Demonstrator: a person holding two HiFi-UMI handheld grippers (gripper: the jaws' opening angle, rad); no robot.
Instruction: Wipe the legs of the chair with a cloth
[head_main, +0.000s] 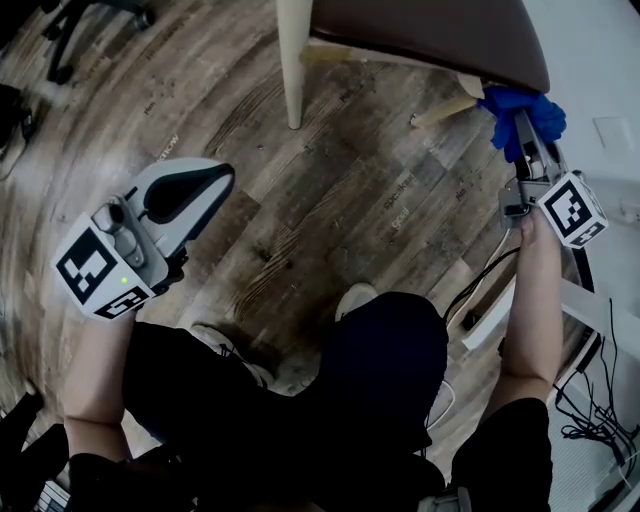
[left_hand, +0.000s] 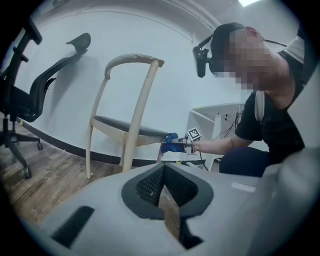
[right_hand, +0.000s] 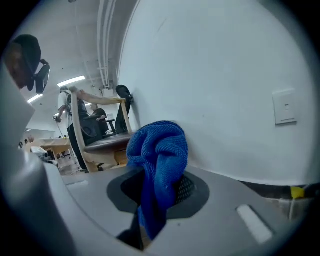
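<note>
A wooden chair with a dark seat (head_main: 430, 30) stands at the top of the head view, one pale leg (head_main: 292, 70) to the left and a slanted leg (head_main: 445, 108) to the right. My right gripper (head_main: 520, 128) is shut on a bunched blue cloth (head_main: 522, 112), held against the seat's right corner beside the slanted leg. In the right gripper view the cloth (right_hand: 157, 160) bulges out of the jaws close to the white wall. My left gripper (head_main: 205, 185) hovers over the floor well left of the chair, shut and holding nothing. From the left gripper view the chair (left_hand: 127, 130) and cloth (left_hand: 171, 143) show ahead.
A black office chair (left_hand: 25, 95) stands at the far left, its base in the head view (head_main: 70, 30). White furniture (left_hand: 215, 120), a white power strip (head_main: 487, 318) and tangled cables (head_main: 590, 400) crowd the right side. A wall plate (right_hand: 286, 106) is on the wall.
</note>
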